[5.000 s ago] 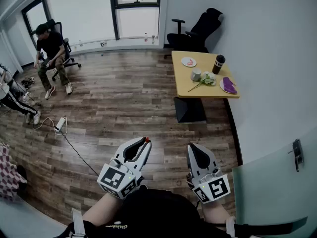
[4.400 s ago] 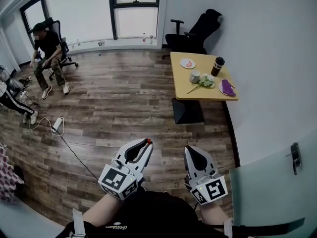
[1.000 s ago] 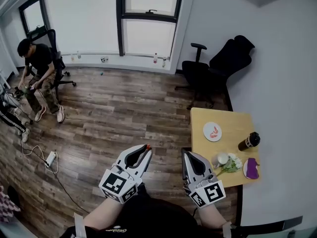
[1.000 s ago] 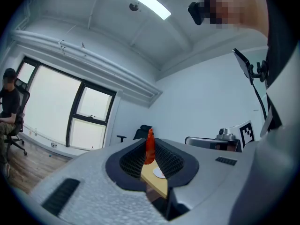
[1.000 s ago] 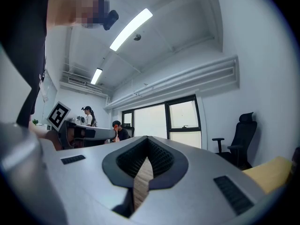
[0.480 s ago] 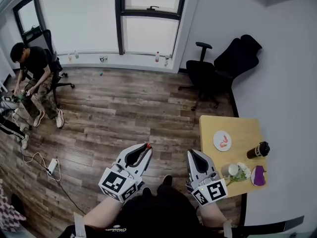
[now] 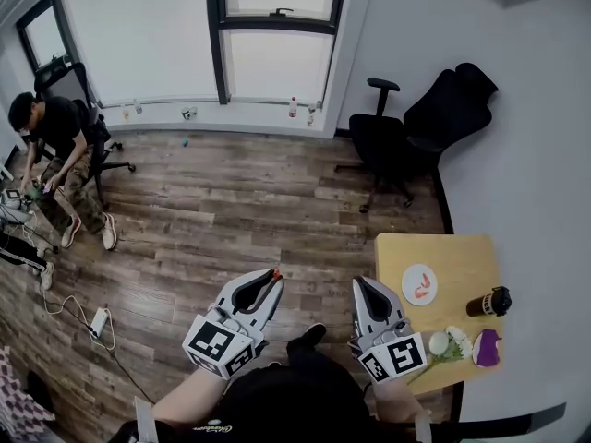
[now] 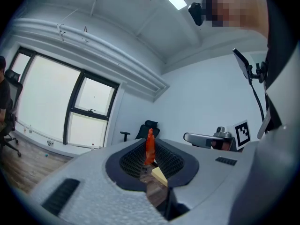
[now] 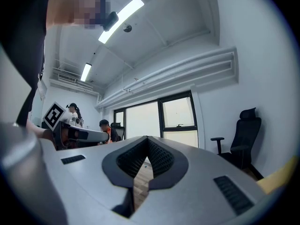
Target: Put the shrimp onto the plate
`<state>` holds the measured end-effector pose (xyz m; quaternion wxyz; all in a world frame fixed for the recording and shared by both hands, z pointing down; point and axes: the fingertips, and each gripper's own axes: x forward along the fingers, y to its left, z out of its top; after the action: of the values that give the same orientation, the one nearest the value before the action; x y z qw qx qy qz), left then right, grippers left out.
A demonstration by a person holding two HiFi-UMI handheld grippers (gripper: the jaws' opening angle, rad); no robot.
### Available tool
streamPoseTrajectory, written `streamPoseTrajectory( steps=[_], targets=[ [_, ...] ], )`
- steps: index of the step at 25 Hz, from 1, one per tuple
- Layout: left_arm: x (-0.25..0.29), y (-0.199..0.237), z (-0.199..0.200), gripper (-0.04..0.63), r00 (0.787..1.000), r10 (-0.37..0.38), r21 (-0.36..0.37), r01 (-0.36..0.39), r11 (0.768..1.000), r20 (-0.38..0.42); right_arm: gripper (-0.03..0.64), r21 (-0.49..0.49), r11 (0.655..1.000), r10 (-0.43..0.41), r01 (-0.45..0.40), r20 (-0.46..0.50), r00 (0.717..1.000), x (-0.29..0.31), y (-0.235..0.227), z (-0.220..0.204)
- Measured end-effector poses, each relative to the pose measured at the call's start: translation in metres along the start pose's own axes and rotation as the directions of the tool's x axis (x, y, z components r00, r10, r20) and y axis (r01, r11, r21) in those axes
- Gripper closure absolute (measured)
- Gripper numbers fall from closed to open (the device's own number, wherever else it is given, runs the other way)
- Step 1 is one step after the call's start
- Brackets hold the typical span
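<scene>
Plate (image 7: 415, 275) is what the next move turns on: it sits at 3 o'clock from my right gripper (image 7: 362, 285), near it, on the yellow wooden surface (image 7: 462, 252). That makes the right much the nearer of my two. My left gripper (image 7: 272, 276) is out at 9 o'clock over the plank floor (image 7: 231, 210), well apart from the surface. A shrimp (image 7: 424, 289), as I judge the small orange-red curl to be, already lies on that plate, a little toward its 4 o'clock side. Its long axis seems to run from 1 toward 7 o'clock, though it is too small to be sure. My right fingers (image 9: 161, 161) are clenched tip to tip with nothing between the ribbed dark pads. My left fingers (image 8: 133, 161) are clenched too, and a thin orange-red sliver (image 8: 149, 146) stands upright at their tips. Whether it is another shrimp or a scrap of the gripper itself I cannot tell. The plate is white, round, shallow and smooth, and the surface is matt. The curl looks soft and slick, so I expect it to slide under a hard pinch. A dark cup (image 7: 490, 303) stands at 4 o'clock of the plate. A white cup (image 7: 438, 342), greens (image 7: 456, 345) and a purple thing (image 7: 487, 348) lie around 5 o'clock.
</scene>
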<state>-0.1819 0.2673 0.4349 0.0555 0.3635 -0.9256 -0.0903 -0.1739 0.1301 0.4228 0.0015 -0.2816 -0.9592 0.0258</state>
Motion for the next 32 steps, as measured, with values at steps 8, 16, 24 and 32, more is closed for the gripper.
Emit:
streamPoseTrajectory(
  steps=[8,16,24,32],
  targets=[
    [0.117,0.006,0.013,0.54,0.996,-0.081,0.022,0.082,0.996,-0.026,0.615,0.027,0.994,-0.104,0.103,0.029,0.994,0.029,-0.112,0.01],
    [0.235,-0.037,0.034,0.54,0.963,-0.266,0.053,0.268,0.962,-0.048,0.615,0.037,0.963,-0.267,0.265,0.064,0.962,0.015,-0.206,0.033],
    [0.309,-0.144,0.02,0.54,0.814,-0.569,0.051,0.577,0.815,-0.113,0.615,0.028,0.846,-0.534,0.533,0.071,0.843,-0.077,-0.265,0.045],
    [0.348,-0.226,0.005,0.54,0.584,-0.796,0.019,0.808,0.589,-0.158,0.615,0.048,0.618,-0.785,0.785,0.085,0.613,-0.162,-0.287,0.047]
  ],
)
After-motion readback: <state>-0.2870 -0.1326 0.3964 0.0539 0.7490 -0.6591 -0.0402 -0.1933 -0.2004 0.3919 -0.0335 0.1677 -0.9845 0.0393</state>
